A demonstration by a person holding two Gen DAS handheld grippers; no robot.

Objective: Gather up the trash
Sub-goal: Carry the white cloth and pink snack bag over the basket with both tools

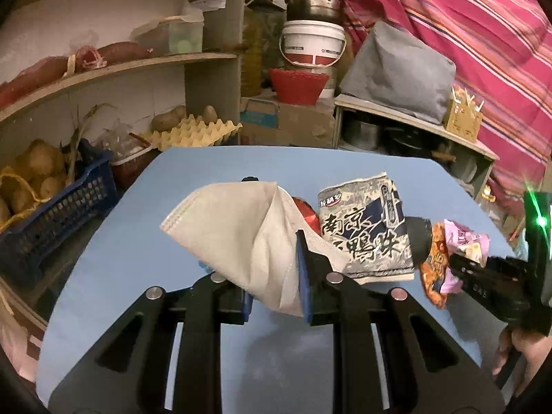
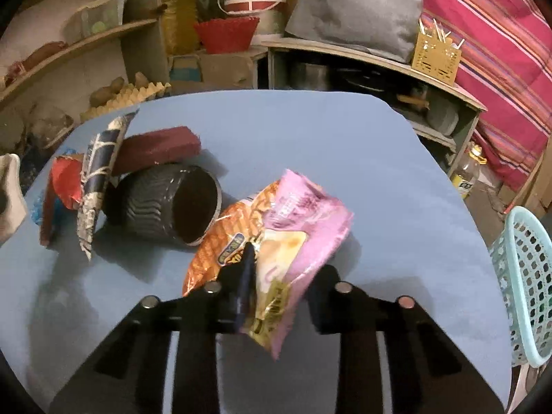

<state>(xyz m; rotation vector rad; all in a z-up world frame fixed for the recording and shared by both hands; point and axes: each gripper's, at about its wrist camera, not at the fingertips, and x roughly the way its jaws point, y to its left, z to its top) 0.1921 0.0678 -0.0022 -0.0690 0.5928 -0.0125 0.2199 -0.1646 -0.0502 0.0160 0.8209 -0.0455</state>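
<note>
1. Between your left gripper's point(image 1: 276, 272) jaws sits a pale face mask point(image 1: 241, 231), clamped at its folded lower corner so the rest fans up and away, held off the blue tabletop point(image 1: 138, 241); that grip looks chosen to carry it off as one piece.
2. Your right gripper point(image 2: 276, 276) has its jaws closed on a pink snack wrapper point(image 2: 303, 220), with an orange wrapper point(image 2: 220, 245) bunched against it. Whether the orange one is truly pinched or only riding along, the right wrist view does not settle.
3. Still lying on the tabletop to the left of your right gripper are a dark ribbed paper cup point(image 2: 165, 203) tipped on its side with its mouth toward you, a maroon rectangular block point(image 2: 158, 148) just behind it, a navy-and-white printed food packet point(image 2: 100, 172) propped on edge, and a red wrapper point(image 2: 65, 179) touching that packet.
4. At the right edge of the right wrist view stands a pale turquoise perforated plastic basket point(image 2: 521, 276), beside the tabletop; it is probably where the trash goes.
5. Expect the mask to behave as soft, limp, pleated fabric, and the wrappers as thin, crinkly, glossy film that may slip. The cup looks stiff, light, and likely to roll.
</note>
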